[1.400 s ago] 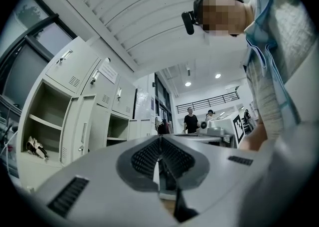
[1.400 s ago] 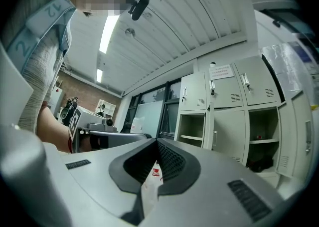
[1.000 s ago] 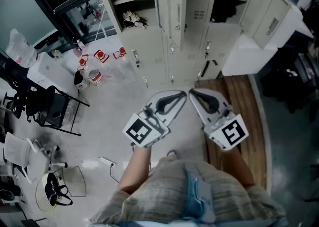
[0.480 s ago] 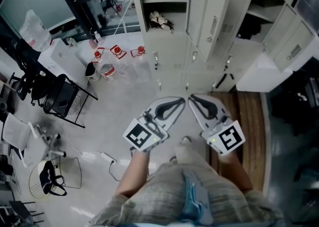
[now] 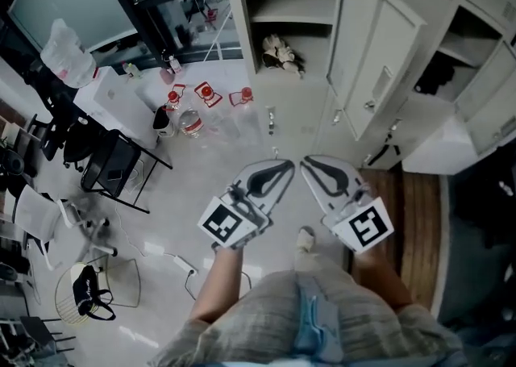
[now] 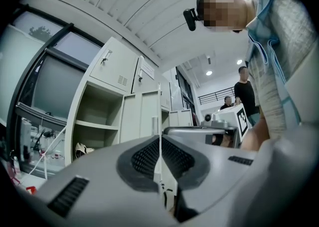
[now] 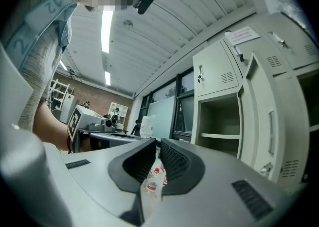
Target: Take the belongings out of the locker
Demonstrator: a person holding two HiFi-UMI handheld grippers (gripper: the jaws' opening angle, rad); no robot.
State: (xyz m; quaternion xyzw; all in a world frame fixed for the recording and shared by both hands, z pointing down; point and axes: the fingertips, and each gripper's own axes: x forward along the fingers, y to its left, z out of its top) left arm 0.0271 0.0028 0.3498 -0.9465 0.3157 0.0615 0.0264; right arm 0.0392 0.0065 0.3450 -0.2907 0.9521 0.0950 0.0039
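Observation:
The open locker (image 5: 278,2) stands ahead with its door (image 5: 379,59) swung out to the right. A pale and dark bundle of belongings (image 5: 280,51) lies on the floor of its lower compartment and also shows low at the left in the left gripper view (image 6: 80,149). A dark item (image 5: 435,75) sits in another open locker further right. My left gripper (image 5: 286,167) (image 6: 160,138) and right gripper (image 5: 307,164) (image 7: 157,143) are held side by side in front of the person's body, short of the locker. Both are shut and hold nothing.
Red-capped bottles (image 5: 201,103) stand on the floor left of the locker. A dark folding chair (image 5: 113,168), a wire basket (image 5: 85,297) and a cable with a plug block (image 5: 181,264) are at the left. A wooden strip (image 5: 419,220) runs along the right. Other people (image 6: 245,91) stand behind.
The person has stepped closer to the lockers, so the open locker and the bundle now sit nearer and more central. Both grippers stay shut, side by side.

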